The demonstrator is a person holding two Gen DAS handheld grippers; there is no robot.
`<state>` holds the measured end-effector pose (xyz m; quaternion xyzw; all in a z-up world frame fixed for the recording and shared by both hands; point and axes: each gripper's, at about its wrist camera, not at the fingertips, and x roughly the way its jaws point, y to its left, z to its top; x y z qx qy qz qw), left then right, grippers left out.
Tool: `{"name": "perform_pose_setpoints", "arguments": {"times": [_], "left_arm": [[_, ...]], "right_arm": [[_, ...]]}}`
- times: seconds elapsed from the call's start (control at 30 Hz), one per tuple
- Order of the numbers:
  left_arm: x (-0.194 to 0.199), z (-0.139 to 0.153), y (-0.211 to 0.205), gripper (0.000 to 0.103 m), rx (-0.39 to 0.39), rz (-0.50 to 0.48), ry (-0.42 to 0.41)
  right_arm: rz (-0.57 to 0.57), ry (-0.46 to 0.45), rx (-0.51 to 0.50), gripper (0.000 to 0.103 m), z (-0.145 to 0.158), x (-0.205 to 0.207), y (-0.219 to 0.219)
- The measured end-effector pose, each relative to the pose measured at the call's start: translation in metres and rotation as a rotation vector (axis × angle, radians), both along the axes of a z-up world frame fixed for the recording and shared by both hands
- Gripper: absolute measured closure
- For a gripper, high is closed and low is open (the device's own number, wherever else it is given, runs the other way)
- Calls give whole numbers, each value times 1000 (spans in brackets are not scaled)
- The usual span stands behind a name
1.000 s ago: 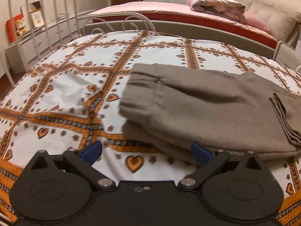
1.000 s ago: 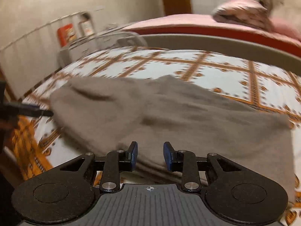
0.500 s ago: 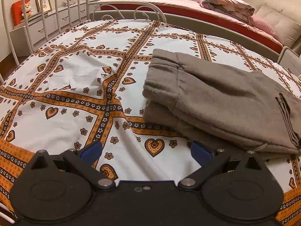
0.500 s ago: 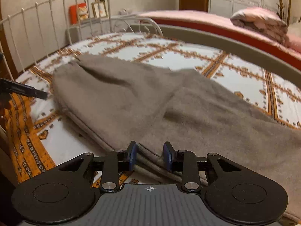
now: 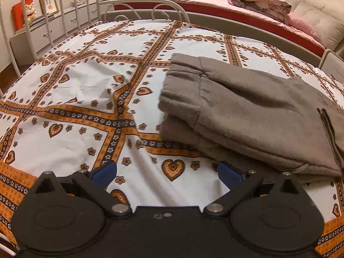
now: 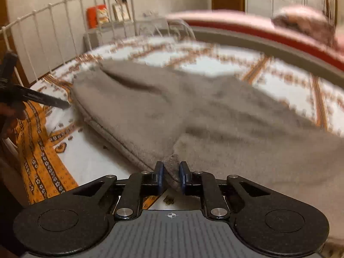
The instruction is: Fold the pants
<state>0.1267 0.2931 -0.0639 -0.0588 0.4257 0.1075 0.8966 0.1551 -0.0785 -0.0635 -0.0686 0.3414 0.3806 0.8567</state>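
The grey-brown pants [image 5: 247, 107] lie folded in layers on the patterned bedsheet [image 5: 75, 90], cuffed end toward the left. My left gripper [image 5: 166, 171] is open wide just over the sheet, with nothing between its fingers. Its right finger sits at the near edge of the pants. In the right wrist view the pants [image 6: 193, 111] spread across the bed. My right gripper [image 6: 171, 172] is closing, and its blue pads pinch a bunched fold of the pants' near edge. A finger of the left gripper [image 6: 43, 100] pokes in from the left, beside the pants' far end.
A white metal bed frame [image 5: 32, 21] rims the bed on the left and at the back. Behind it stand a low cabinet [image 5: 43, 34] with pictures and a second bed [image 5: 193, 2] carrying a folded quilt [image 5: 258, 2]. The sheet hangs over the near edge [image 6: 38, 161].
The right gripper's jaws have narrowed onto the near edge of the pants, which now bunches up between the pads. The left gripper stays open in much the same place.
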Motion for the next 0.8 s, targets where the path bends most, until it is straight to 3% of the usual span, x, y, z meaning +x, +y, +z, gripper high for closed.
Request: {"name": "perform_pose_setpoints", "arguments": {"times": [0.1,0.17,0.23,0.33,0.4,0.47,0.53,0.63,0.73,0.8], "left_arm": [[0,0,-3,8,20,-17,0],[0,0,0,8,8,-6,-1],[0,0,2,8,2,3,-4],[2,1,2,9,-17,11,-9],[1,5,4,11,-64,18,-43],[-1,10,8,14,-154,21,-97],[1,7,13,22,-255,52,-117],[9,-7,20,35,-415,99,-99],[14,-13,19,41,-503,104,-108],[19,-18,18,41,-518,117,-105]], "right_arm": [[-40,-35,101,84,29,3,-33],[-130,-40,72,84,41,13,-63],[-212,-6,0,83,36,26,-92],[-328,152,-237,84,-13,55,-129],[-374,219,-53,83,-9,62,-161],[-433,190,92,83,12,63,-181],[-454,139,126,82,26,63,-190],[-482,166,166,67,23,65,-201],[-493,212,175,65,14,70,-201],[-485,201,173,65,12,70,-202]]}}
